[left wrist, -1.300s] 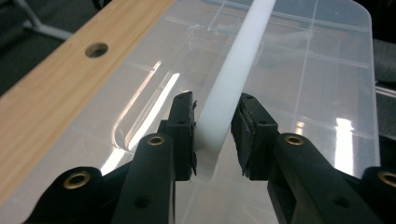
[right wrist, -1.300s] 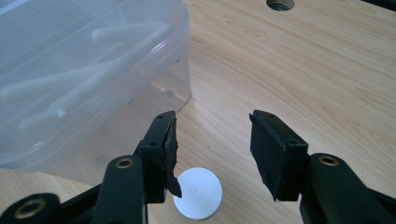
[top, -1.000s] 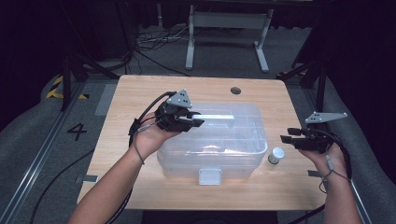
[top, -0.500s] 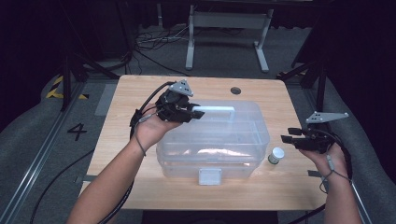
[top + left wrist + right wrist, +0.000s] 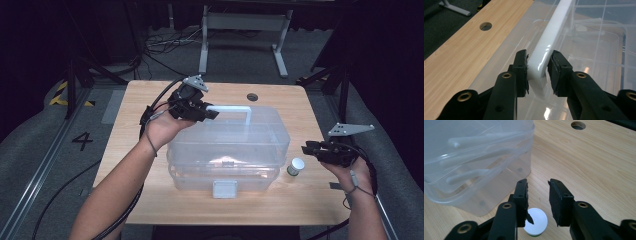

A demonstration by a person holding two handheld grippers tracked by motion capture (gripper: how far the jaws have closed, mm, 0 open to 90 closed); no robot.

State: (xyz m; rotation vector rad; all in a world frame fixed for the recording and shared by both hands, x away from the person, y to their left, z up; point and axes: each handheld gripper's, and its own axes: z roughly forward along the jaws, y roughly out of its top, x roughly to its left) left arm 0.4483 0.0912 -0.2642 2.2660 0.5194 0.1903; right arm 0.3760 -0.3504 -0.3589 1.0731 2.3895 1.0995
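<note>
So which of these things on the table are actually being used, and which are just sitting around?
In use:
- clear plastic box
- its white handle, clamped by the left gripper
- small white-capped jar, below the right gripper, whose jaws have just been closing, nothing between them

Just there:
- wooden table with its round hole
- metal stand behind
- cables on the floor

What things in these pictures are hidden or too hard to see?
- Small jar: too small in the high view to read; in the right gripper view the right gripper covers part of its white cap.
- Clear box: glare blurs what is inside.
- Handle: far end cut off at the left gripper view's top edge, held by the left gripper.
</note>
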